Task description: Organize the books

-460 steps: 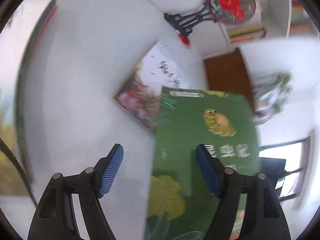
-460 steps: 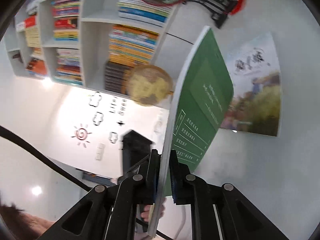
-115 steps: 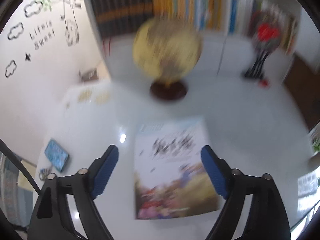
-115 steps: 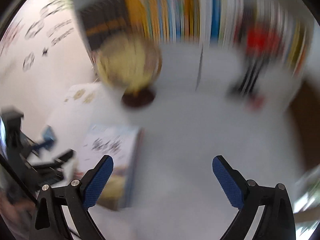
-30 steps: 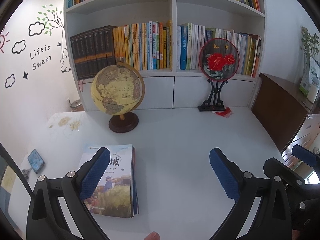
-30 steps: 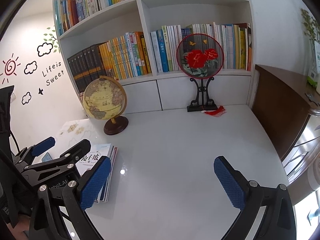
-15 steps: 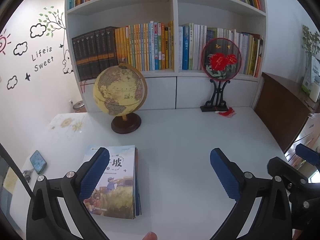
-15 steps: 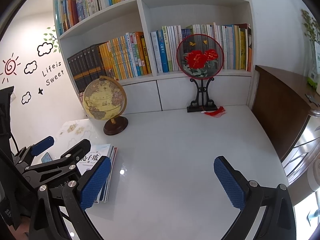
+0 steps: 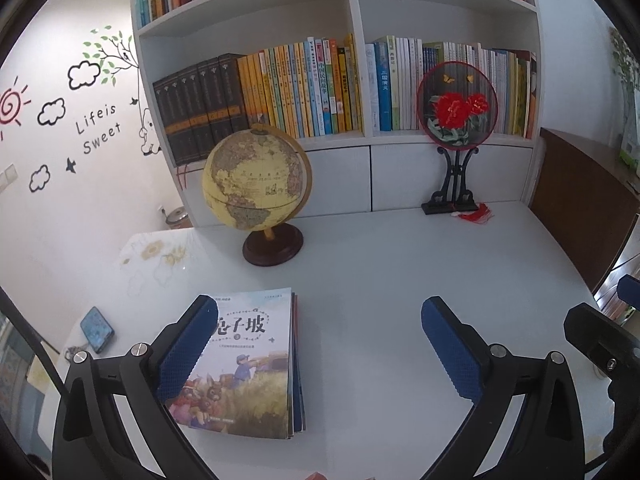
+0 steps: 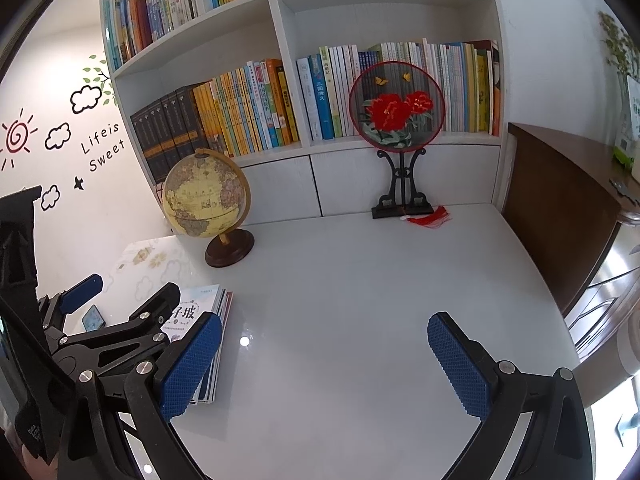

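Both tools hang above the desk with nothing in them: the left gripper [image 9: 320, 354] has its blue pads spread wide, and the right gripper [image 10: 326, 364] is spread just as wide. Below and partly behind the left gripper's left pad lies the stack of books [image 9: 248, 364], flat on the white desk [image 9: 400, 280], the illustrated cover facing up and the edges squared, which to my eye is a finished pile rather than one awaiting a grasp. Taking that stack as the landmark, the globe [image 9: 258, 184] stands just behind it, the phone [image 9: 96, 329] lies to its left near the desk edge, and the red flower fan on its black stand [image 9: 456, 128] sits well apart to its far right, against the bookshelf [image 9: 352, 8] behind, so I judge the organizing near done
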Tool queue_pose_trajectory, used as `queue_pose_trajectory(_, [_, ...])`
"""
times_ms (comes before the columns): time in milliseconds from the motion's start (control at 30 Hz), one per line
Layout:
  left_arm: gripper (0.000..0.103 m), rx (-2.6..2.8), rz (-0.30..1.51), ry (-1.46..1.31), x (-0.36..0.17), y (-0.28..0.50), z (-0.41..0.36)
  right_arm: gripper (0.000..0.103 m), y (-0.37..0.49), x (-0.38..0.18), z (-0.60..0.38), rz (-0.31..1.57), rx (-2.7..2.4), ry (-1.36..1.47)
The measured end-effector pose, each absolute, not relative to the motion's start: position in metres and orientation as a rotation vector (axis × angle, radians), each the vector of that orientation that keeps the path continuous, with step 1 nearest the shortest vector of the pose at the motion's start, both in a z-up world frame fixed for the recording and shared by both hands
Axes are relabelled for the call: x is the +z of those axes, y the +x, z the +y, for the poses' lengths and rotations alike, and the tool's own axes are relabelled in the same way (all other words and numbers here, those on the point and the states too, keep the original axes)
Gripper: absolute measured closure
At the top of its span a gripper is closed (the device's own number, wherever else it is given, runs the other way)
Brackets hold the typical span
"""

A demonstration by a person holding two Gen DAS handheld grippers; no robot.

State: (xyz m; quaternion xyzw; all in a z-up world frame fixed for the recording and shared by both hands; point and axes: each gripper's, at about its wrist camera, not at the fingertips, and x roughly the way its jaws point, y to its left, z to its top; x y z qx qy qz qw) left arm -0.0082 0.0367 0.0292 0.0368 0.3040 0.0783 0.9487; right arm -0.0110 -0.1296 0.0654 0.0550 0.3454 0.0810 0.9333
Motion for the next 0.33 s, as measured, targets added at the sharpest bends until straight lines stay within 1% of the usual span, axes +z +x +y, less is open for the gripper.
queue_pose_trajectory(333, [0.001,0.165,0.604,0.076,0.0293,-0.0120,0.0375,0.000,-0.0122,0.0635,-0.1310,0.711,0.162,0.124])
